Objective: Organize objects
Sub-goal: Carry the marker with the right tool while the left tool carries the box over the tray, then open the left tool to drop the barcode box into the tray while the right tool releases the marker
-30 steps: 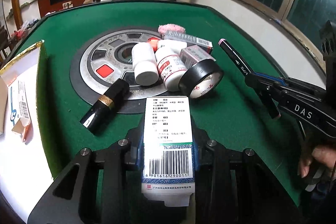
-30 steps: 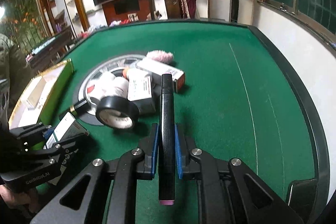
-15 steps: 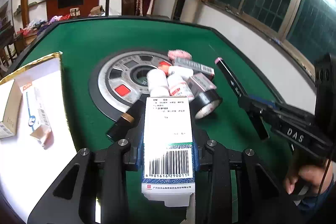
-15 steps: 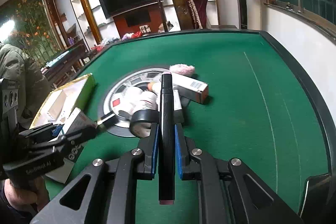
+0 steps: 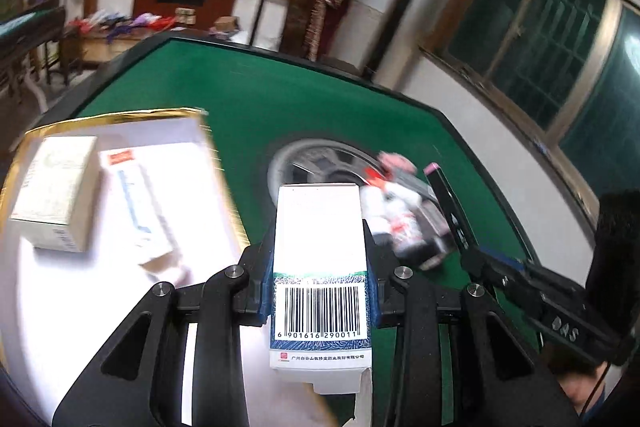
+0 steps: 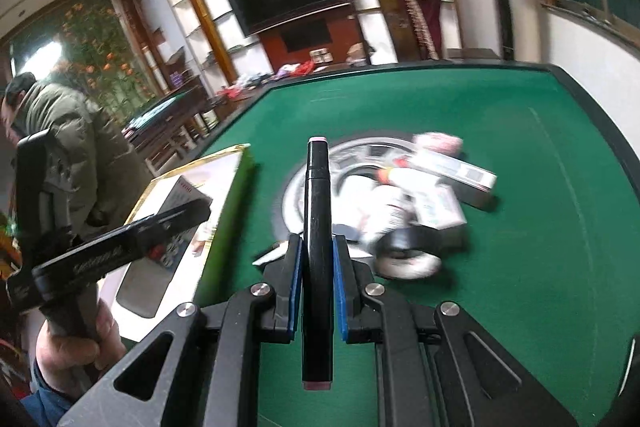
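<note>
My left gripper (image 5: 320, 279) is shut on a white medicine box (image 5: 320, 227) with a barcode, held lengthwise over the right edge of a gold-rimmed white tray (image 5: 120, 117). My right gripper (image 6: 317, 267) is shut on a black marker (image 6: 318, 219) with pink ends, above the green felt. The left wrist view shows the right gripper (image 5: 520, 279) and its marker (image 5: 448, 203) at the right. The left gripper (image 6: 120, 247) appears over the tray (image 6: 232, 211) in the right wrist view. Blurred white bottles (image 5: 400, 219), boxes and a black tape roll (image 6: 408, 255) lie piled by the silver centre disc.
Inside the tray lie a cream box (image 5: 56, 191) and a long white box (image 5: 136, 203). A long box (image 6: 460, 171) and a pink fluffy thing (image 6: 438, 143) sit behind the pile. A person in a green jacket (image 6: 68, 147) stands left of the table.
Both grippers rose and swung left, away from the pile, each keeping its object. The left gripper with the medicine box now hangs over the tray's edge, and the views are motion-blurred.
</note>
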